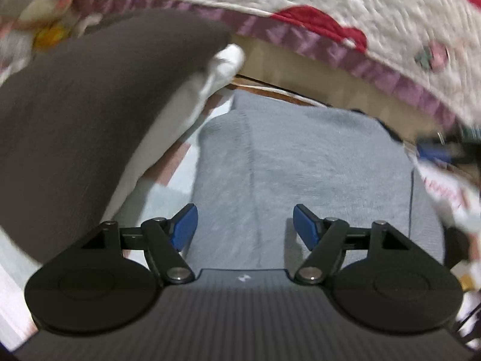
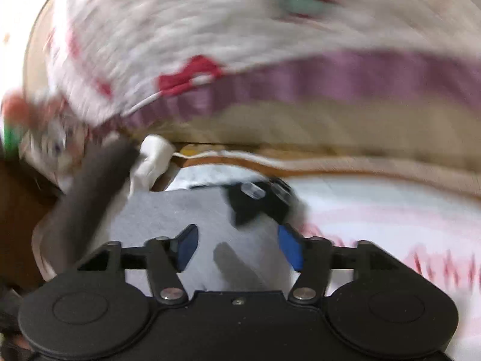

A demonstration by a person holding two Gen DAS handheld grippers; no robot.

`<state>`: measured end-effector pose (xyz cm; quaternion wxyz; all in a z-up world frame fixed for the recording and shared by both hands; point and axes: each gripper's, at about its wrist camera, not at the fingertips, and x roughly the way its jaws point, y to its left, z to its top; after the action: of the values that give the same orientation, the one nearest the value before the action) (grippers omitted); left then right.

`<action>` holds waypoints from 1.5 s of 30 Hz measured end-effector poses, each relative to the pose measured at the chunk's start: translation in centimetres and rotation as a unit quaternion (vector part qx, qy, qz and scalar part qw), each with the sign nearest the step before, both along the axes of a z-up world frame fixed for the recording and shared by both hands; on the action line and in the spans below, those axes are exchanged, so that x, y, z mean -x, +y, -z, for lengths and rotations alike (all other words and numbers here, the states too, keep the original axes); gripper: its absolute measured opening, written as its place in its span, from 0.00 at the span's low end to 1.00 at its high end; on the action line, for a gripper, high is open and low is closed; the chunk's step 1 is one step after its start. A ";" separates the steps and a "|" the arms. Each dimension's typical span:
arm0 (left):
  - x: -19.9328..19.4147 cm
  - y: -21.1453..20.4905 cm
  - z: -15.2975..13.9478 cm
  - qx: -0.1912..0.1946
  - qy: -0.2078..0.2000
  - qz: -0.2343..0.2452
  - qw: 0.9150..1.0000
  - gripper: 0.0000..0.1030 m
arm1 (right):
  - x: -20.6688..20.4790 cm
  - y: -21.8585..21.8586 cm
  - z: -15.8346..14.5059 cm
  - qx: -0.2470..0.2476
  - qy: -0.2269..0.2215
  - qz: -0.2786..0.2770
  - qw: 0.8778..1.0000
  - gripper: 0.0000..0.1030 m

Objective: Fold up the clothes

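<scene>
both pictures are evenly lit by soft indoor light, bright enough to read colours. the right wrist view is heavily smeared by motion: the quilt (image 2: 186, 30) streaks into bands, and its upper left corner blows out to white glare. the left wrist view is sharper near the middle, where the grey garment (image 1: 300, 162) shows its nap, but its quilt edge and left side blur. a soft shadow lies on the grey cloth in the right view. fisheye bending curves straight edges, and dark corners vignette the frames.
</scene>
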<state>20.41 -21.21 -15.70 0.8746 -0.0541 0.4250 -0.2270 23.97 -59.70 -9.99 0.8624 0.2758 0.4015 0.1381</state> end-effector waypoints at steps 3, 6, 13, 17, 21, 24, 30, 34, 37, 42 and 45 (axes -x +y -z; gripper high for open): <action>-0.9 0.6 2.0 0.010 0.081 0.017 0.997 0.71 | 3.1 -3.3 1.9 -0.061 0.033 0.037 0.997 0.65; -0.5 0.7 3.2 0.023 0.093 0.005 0.995 0.74 | 6.5 -4.0 3.4 -0.120 0.061 0.045 0.990 0.65; -0.5 1.8 4.6 0.108 0.128 -0.049 0.985 0.79 | 10.5 -0.8 4.2 -0.180 0.087 0.020 0.980 0.65; -0.1 0.9 4.0 0.089 0.129 -0.056 0.986 0.51 | 10.0 1.7 5.9 -0.148 0.084 0.016 0.985 0.67; 0.5 -0.4 2.5 0.037 0.118 -0.065 0.990 0.45 | 9.9 2.4 6.7 -0.192 0.085 0.026 0.977 0.67; 2.2 -4.1 0.2 -0.103 0.042 -0.023 0.993 0.45 | 10.3 3.7 6.1 -0.157 0.081 0.019 0.984 0.67; 0.2 -3.0 1.3 -0.041 0.100 -0.074 0.991 0.59 | 10.1 4.3 6.4 -0.152 0.066 0.014 0.986 0.67; -1.4 -0.5 2.6 0.043 0.135 -0.085 0.986 0.69 | 9.7 4.5 6.9 -0.164 0.054 0.025 0.985 0.67; -1.6 -0.1 2.9 0.050 0.121 -0.060 0.989 0.63 | 9.3 5.3 6.8 -0.149 0.037 0.017 0.988 0.69; -0.6 -0.7 1.4 0.033 0.088 -0.040 0.995 0.35 | 8.8 5.9 5.5 -0.136 0.011 0.006 0.991 0.46; 0.4 -2.1 -0.4 0.015 0.054 -0.009 0.998 0.31 | 9.1 6.5 3.0 -0.095 -0.038 -0.022 0.994 0.34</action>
<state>19.96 -23.32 -15.30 0.8516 -0.0827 0.4673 -0.2226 14.86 -53.23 -13.03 0.8434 0.3423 0.3599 0.2050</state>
